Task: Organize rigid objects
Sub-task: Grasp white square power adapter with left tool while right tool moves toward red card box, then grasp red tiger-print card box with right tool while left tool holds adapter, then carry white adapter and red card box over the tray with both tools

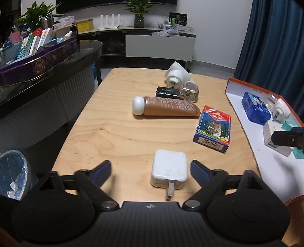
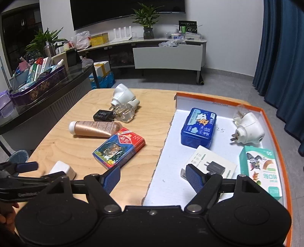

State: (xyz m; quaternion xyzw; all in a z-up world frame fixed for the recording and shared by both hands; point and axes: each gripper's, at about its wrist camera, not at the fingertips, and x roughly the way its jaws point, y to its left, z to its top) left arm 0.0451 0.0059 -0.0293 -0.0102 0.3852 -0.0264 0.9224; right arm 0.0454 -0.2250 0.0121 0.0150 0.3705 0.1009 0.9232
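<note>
Dead ahead at twelve o'clock of the left hand-held gripper (image 1: 151,169), jaws released, sits the white charger (image 1: 169,168) on the table (image 1: 114,133), prongs pointing back at six, nearer than the right hand-held gripper (image 2: 153,179), likewise released.

TV (image 2: 117,9), plant (image 2: 147,20), curtain (image 2: 281,57), wastebasket (image 1: 13,174).
</note>
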